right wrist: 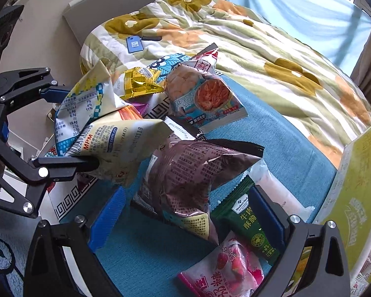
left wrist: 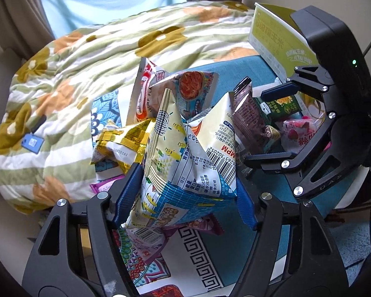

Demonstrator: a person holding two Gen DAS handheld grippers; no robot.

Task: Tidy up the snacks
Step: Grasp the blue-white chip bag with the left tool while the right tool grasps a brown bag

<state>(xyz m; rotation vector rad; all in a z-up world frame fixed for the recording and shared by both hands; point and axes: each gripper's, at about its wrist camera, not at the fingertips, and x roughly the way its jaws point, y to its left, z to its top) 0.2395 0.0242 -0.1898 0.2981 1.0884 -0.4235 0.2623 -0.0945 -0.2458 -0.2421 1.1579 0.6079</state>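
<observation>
The left wrist view alone shows the left tongs (left wrist: 185,193) pinching a cream-and-blue bag (left wrist: 175,170) between their blue pads, the bag crumpled and standing upright, its barcode and nutrition table facing the camera. From the right wrist view the same tongs (right wrist: 69,128) appear at the left edge, the bag (right wrist: 91,113) between their fingers.

Behind it on the patterned mat (left wrist: 195,252) lie a gold packet (right wrist: 138,83) and a shrimp-flavour bag (right wrist: 205,99), both nearer the bed (right wrist: 272,49).

On the blue-clothed desk (right wrist: 284,148), a shiny brown bag (right wrist: 185,180) stands tilted between the spread pads of the right tongs (right wrist: 188,220); whether either pad touches it cannot be told. The right wrist view alone shows a green packet (right wrist: 249,225) just beside the right pad, with a pink candy packet (right wrist: 225,272) near the desk's front edge.

A yellow-green box (right wrist: 358,198) stands at the right edge, its flap up.
</observation>
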